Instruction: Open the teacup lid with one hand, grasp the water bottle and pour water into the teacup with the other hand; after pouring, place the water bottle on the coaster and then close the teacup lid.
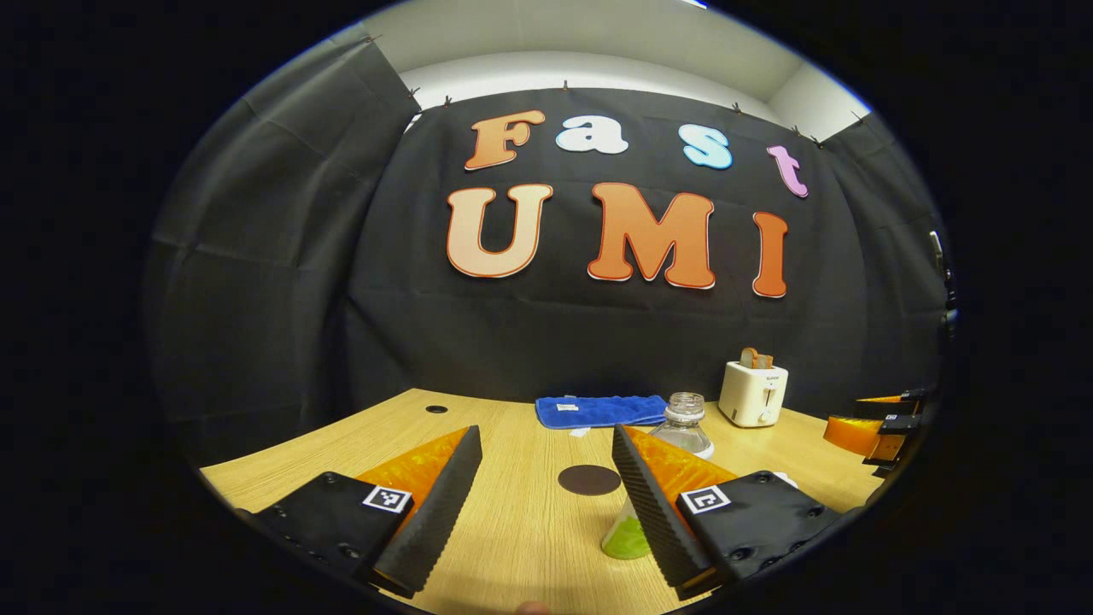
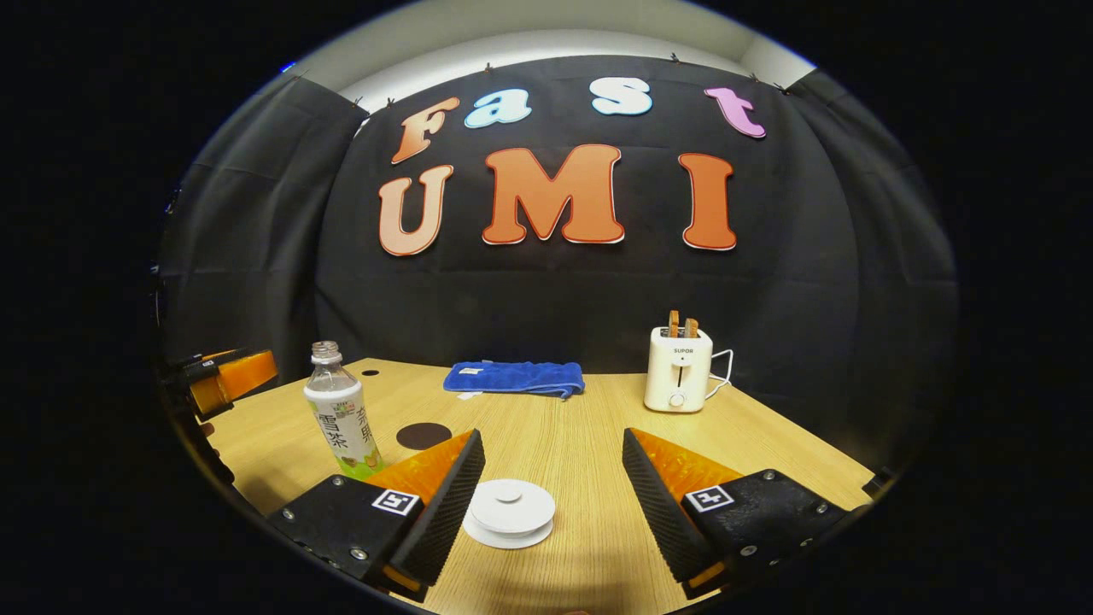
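A clear water bottle (image 1: 683,424) with a green-based label and no cap stands on the wooden table, partly hidden behind my left gripper's right finger. My left gripper (image 1: 545,436) is open, with a dark round coaster (image 1: 589,480) lying flat between and beyond its fingers. In the right gripper view, the white teacup with its lid (image 2: 510,510) on sits low between the fingers of my right gripper (image 2: 551,440), which is open and not touching it. The bottle (image 2: 341,418) stands to its left, and the coaster (image 2: 423,436) lies just behind that.
A folded blue towel (image 1: 598,410) (image 2: 515,377) lies at the back of the table (image 2: 589,444). A white toaster (image 1: 753,393) (image 2: 679,369) holding toast stands back right. The other gripper shows at each view's edge: the right one (image 1: 879,427), the left one (image 2: 226,376).
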### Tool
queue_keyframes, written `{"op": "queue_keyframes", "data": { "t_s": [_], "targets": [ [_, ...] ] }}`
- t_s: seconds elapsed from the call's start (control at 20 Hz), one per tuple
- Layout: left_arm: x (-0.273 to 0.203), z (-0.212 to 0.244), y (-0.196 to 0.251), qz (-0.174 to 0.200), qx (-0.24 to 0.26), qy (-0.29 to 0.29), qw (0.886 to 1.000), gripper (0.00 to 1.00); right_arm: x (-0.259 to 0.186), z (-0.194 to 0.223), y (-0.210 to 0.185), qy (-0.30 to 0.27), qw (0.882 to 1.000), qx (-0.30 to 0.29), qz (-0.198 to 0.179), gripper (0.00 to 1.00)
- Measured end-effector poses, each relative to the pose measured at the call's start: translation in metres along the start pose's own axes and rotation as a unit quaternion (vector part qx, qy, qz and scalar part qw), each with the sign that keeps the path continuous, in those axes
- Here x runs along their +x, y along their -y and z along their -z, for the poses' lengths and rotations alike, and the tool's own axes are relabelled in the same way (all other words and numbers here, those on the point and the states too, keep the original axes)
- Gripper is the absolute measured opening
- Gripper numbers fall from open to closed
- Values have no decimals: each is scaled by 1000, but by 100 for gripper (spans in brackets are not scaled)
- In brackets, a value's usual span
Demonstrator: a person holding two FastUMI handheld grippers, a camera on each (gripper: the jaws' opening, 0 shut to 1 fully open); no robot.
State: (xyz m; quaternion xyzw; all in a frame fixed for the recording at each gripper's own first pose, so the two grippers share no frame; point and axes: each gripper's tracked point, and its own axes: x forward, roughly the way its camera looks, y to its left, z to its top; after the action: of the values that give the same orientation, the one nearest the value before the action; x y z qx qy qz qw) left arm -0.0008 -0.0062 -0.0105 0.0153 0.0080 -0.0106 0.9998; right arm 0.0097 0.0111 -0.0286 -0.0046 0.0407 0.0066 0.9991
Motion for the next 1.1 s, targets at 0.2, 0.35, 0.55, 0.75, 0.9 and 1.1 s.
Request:
{"op": "queue_keyframes", "data": {
  "t_s": [0.2, 0.35, 0.55, 0.75, 0.9, 1.1],
  "targets": [
    [0, 2, 0, -1, -2, -2, 1000, 99, 3, 6, -1, -8, 1000, -5, 4, 97],
    [0, 2, 0, 0, -2, -4, 1000, 99, 6, 10, -3, -12, 1000, -12, 6, 97],
    [1, 5, -1, -2, -1, -8, 1000, 99, 10, 17, -9, -20, 1000, -19, 2, 97],
    [2, 7, -1, -2, 0, -12, 1000, 99, 19, 28, -15, -35, 999, -32, -1, 98],
    [2, 6, -1, -3, 2, -11, 1000, 99, 26, 39, -23, -48, 998, -43, -6, 98],
    [3, 8, -3, -6, 4, -15, 1000, 99, 36, 51, -30, -67, 997, -43, -15, 98]
  ]
}}
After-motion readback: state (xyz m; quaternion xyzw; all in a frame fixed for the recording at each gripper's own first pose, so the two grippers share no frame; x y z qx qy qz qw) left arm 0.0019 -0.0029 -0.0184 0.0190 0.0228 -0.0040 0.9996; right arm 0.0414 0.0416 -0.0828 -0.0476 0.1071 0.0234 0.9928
